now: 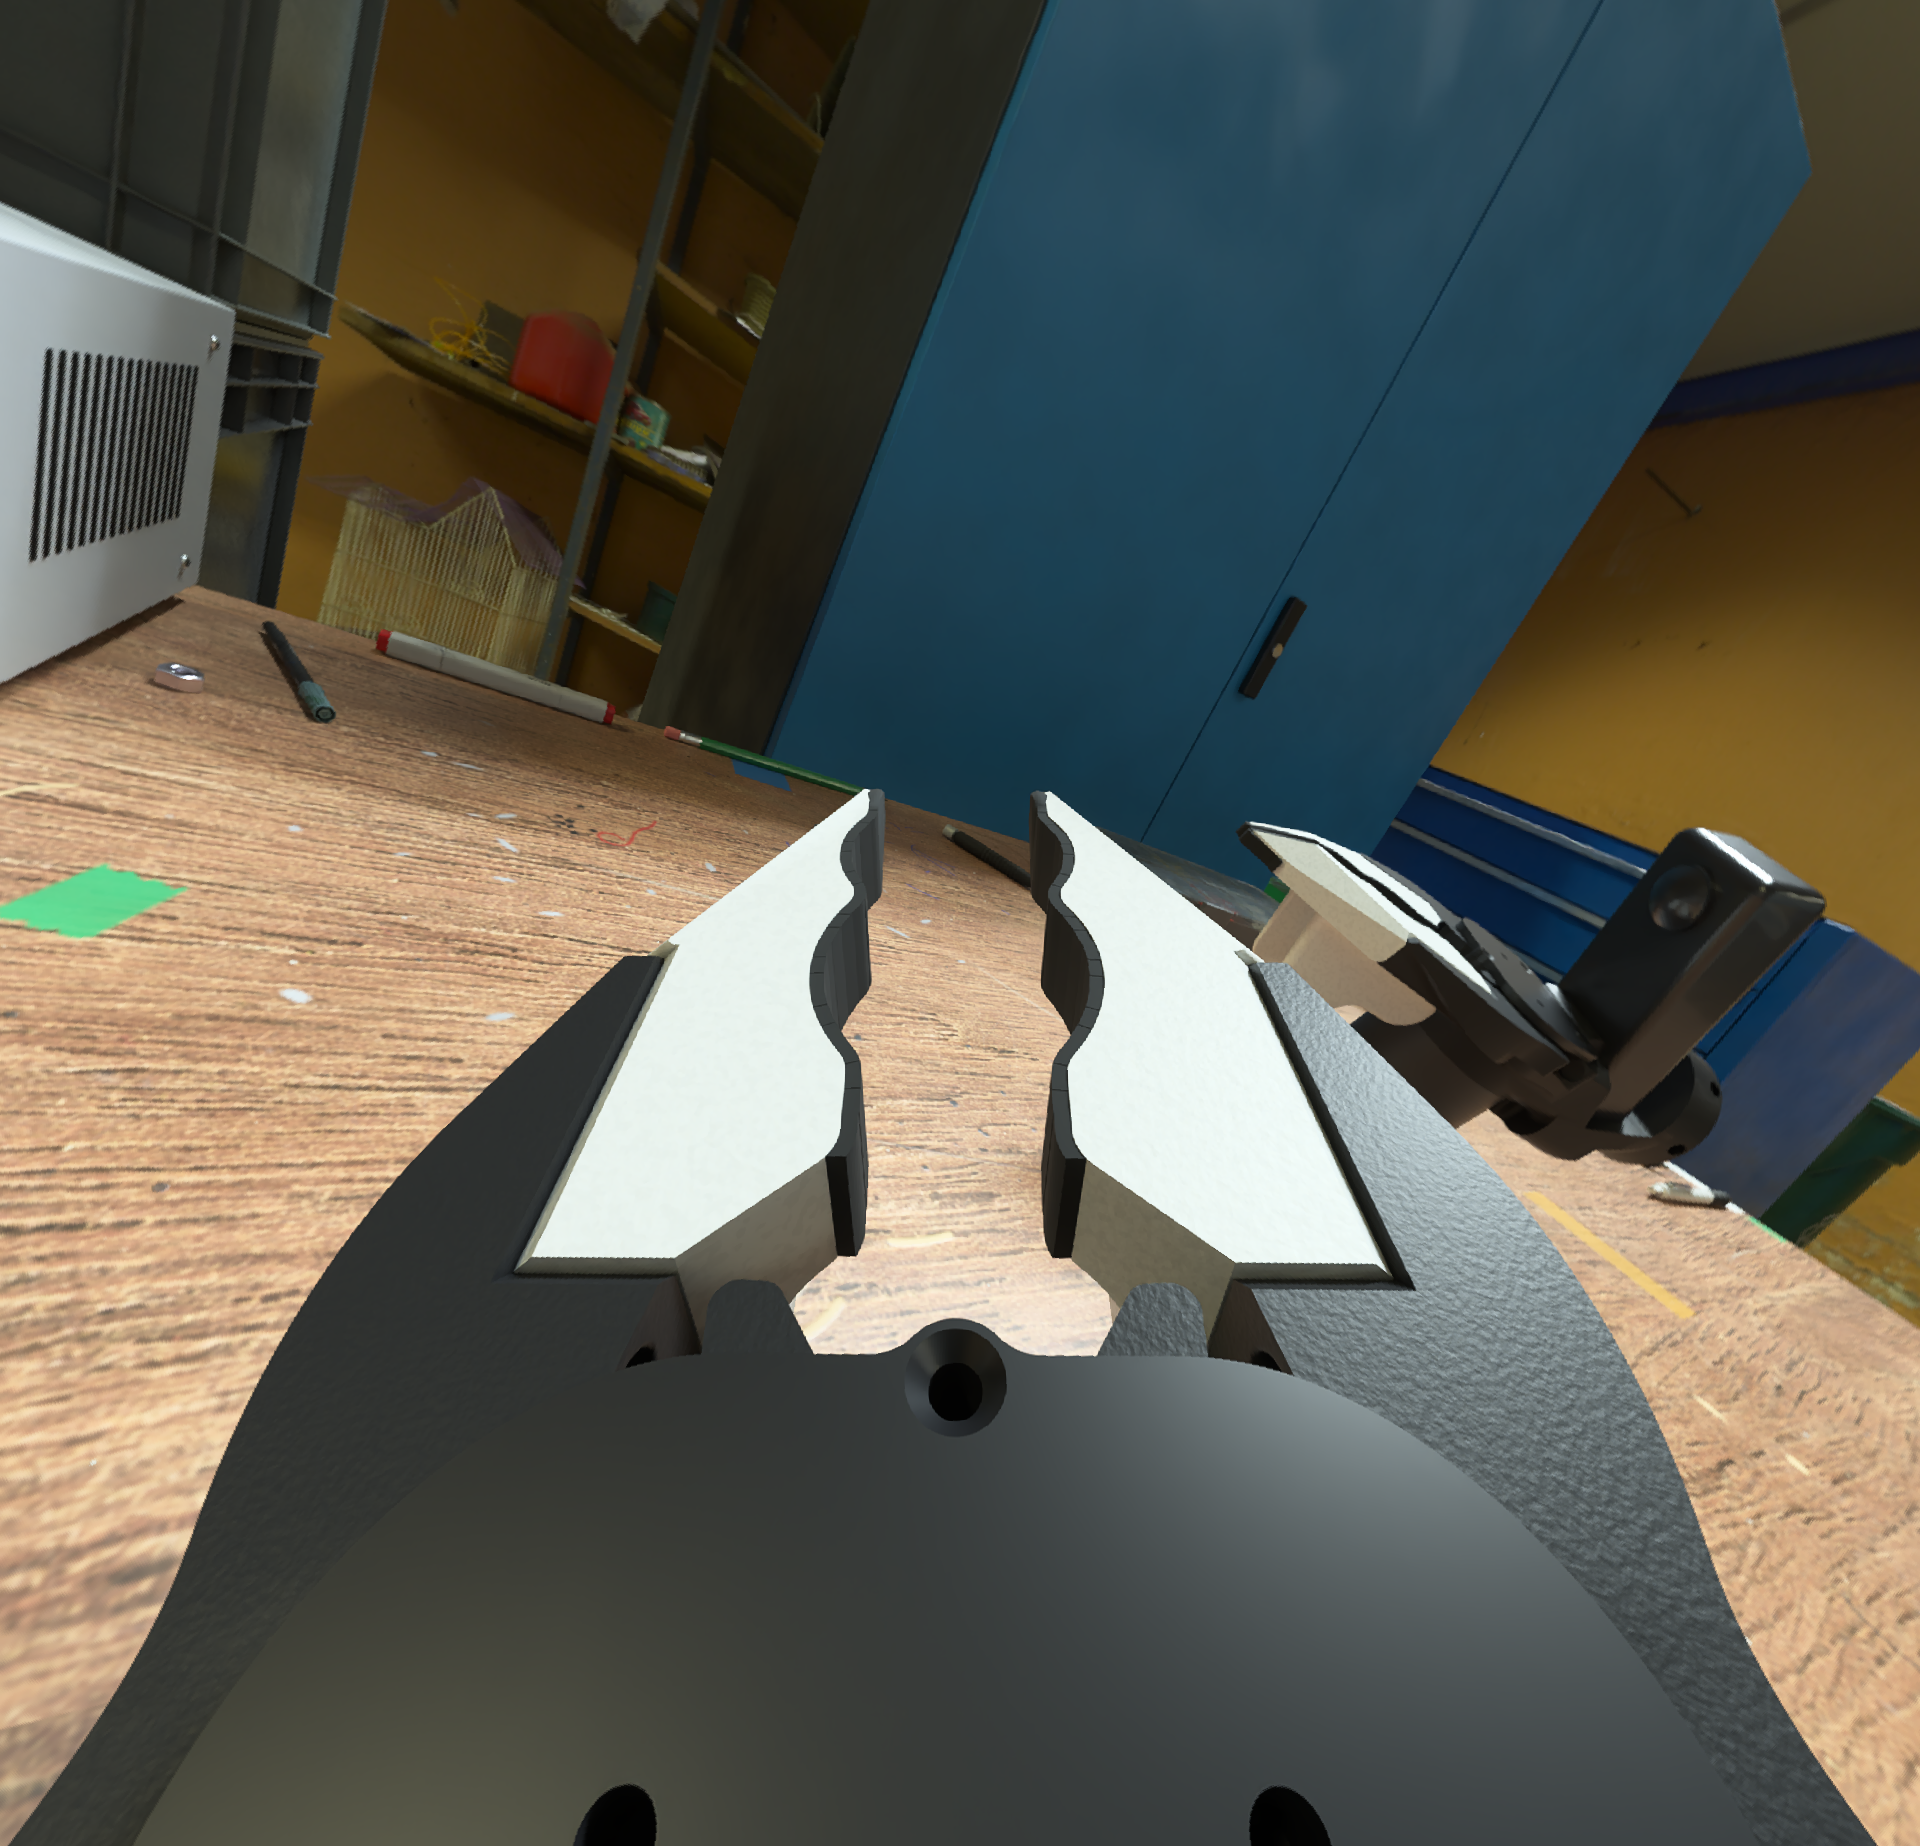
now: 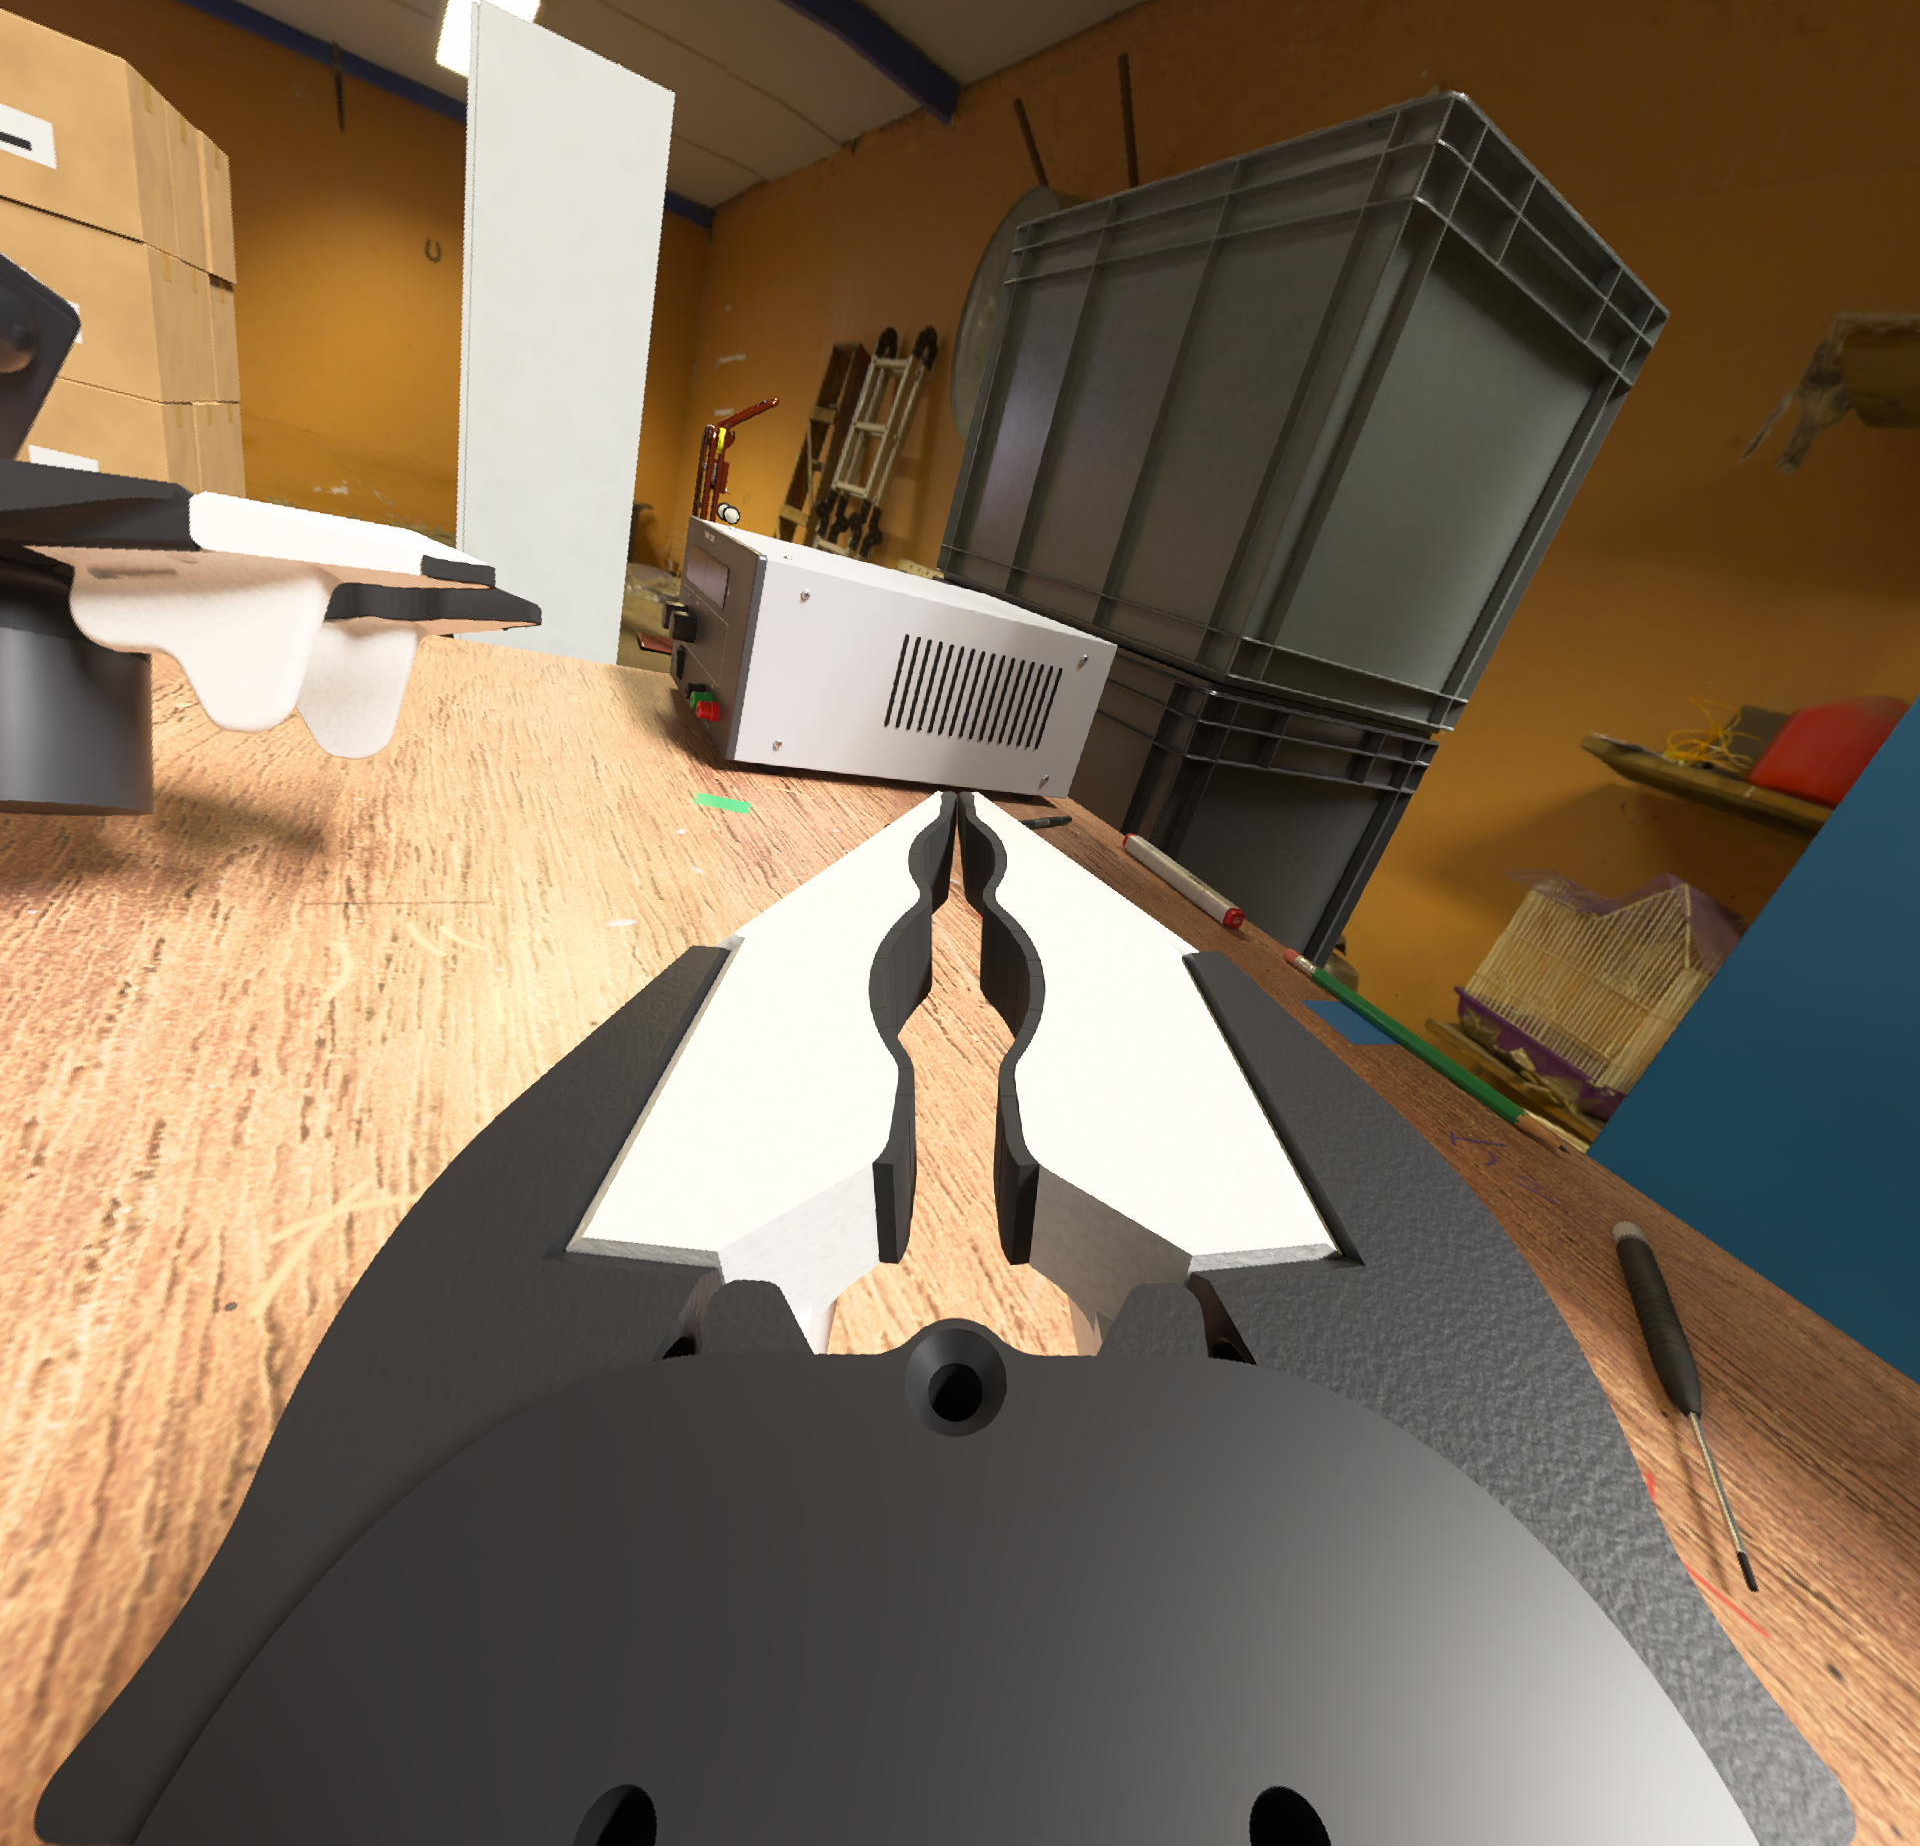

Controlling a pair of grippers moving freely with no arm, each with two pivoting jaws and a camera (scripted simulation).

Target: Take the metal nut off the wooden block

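Observation:
A small shiny metal nut (image 1: 179, 676) lies flat on the wooden tabletop (image 1: 312, 1017) at the far left, just in front of a white vented box (image 1: 94, 446). No wooden block shows in either view. My left gripper (image 1: 956, 804) is open and empty, low over the table, well short of the nut and to its right. My right gripper (image 2: 956, 799) has its tips nearly touching and holds nothing; it also shows in the left wrist view (image 1: 1273, 846) at the right. The left gripper shows in the right wrist view (image 2: 494, 591) at the left.
A black pen (image 1: 296, 672), a white marker (image 1: 494, 676) and a green pencil (image 1: 769, 757) lie by the far table edge. Green tape (image 1: 88, 900) is stuck at the left. Stacked grey crates (image 2: 1299, 425) and a blue cabinet (image 1: 1247, 394) stand behind. A small screwdriver (image 2: 1673, 1381) lies at the right.

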